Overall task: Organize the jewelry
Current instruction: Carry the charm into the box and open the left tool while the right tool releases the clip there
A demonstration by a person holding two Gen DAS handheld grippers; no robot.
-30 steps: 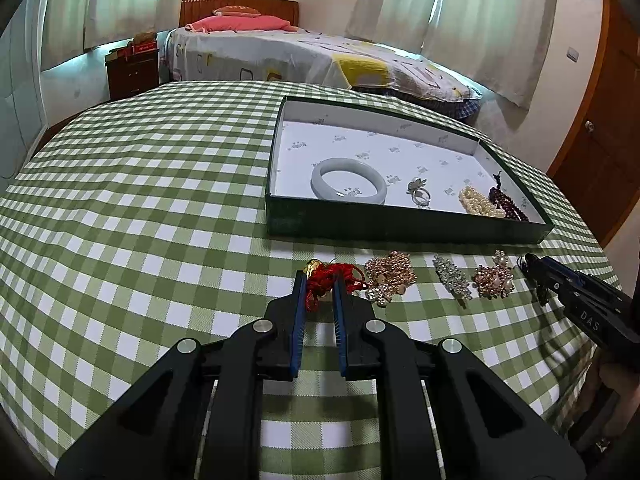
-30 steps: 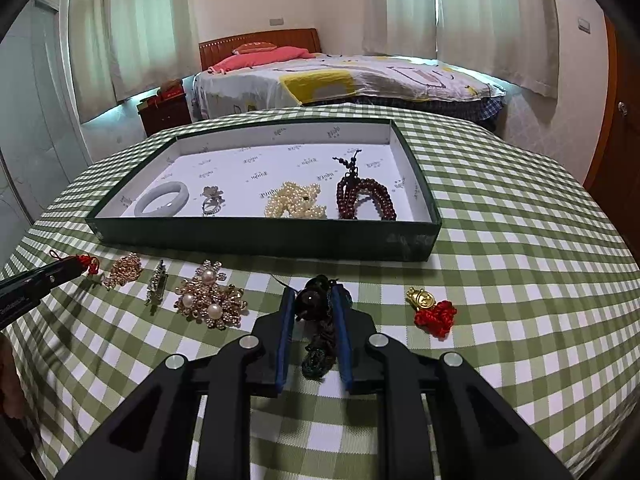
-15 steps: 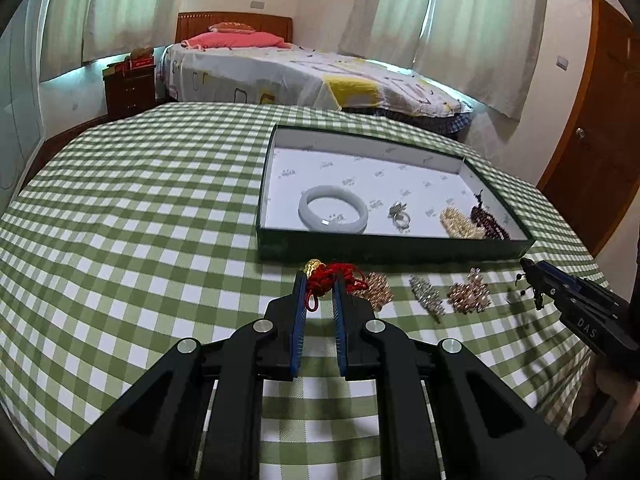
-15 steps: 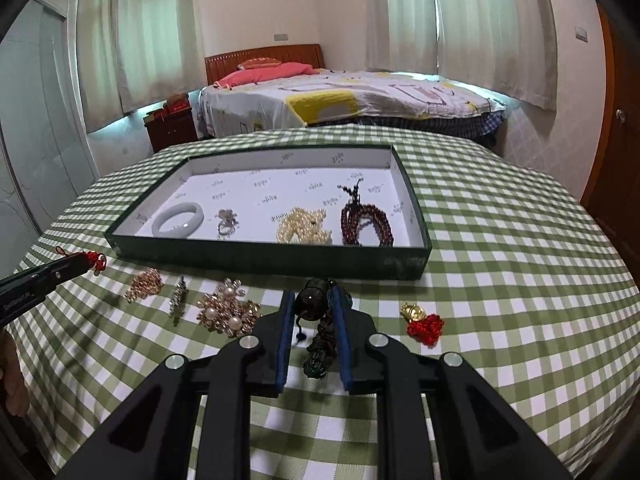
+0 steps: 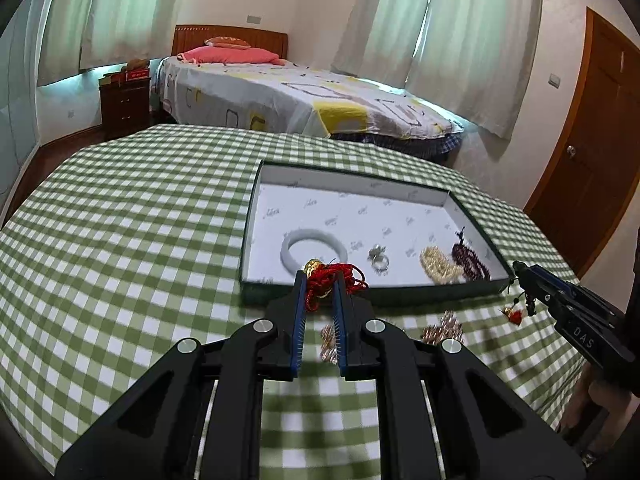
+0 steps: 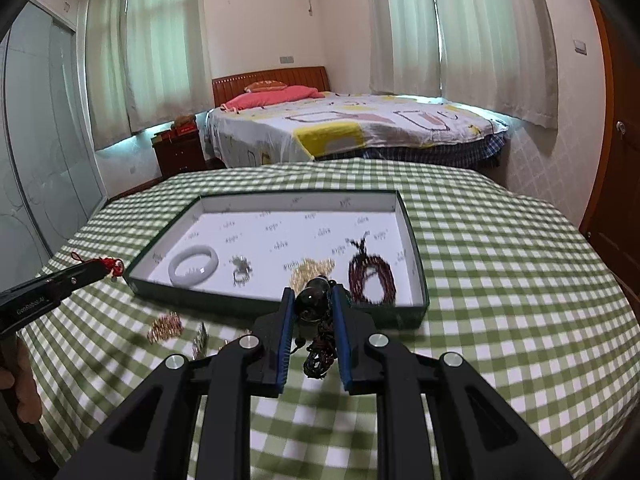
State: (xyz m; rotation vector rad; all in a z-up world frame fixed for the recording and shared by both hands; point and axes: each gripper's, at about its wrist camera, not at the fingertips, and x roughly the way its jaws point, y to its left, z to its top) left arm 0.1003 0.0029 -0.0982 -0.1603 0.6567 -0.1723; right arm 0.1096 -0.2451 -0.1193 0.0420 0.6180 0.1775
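Observation:
My left gripper (image 5: pixel 319 280) is shut on a red knotted cord charm (image 5: pixel 332 280) with a gold bead, held above the table before the green tray (image 5: pixel 360 292). My right gripper (image 6: pixel 311 294) is shut on a dark bead pendant (image 6: pixel 310 300) whose dark cord hangs between the fingers. Inside the tray lie a white bangle (image 6: pixel 193 265), a silver ring (image 6: pixel 241 270), a pearl strand (image 6: pixel 312 270) and a dark red bead bracelet (image 6: pixel 372 276). Each gripper also shows in the other view: the right gripper (image 5: pixel 516 270), the left gripper (image 6: pixel 114 266).
Gold and pearl brooches (image 6: pixel 165 326) lie blurred on the green checked tablecloth (image 6: pixel 500 280) in front of the tray. A second red charm (image 5: pixel 514 314) lies near the right gripper. A bed (image 6: pixel 340 128), a nightstand and a wooden door (image 5: pixel 592 152) stand beyond the round table.
Both grippers have risen from the cloth with their pieces; the red charm and the dark pendant now hang clear of the table. The tray and the loose brooches sit lower in both views.

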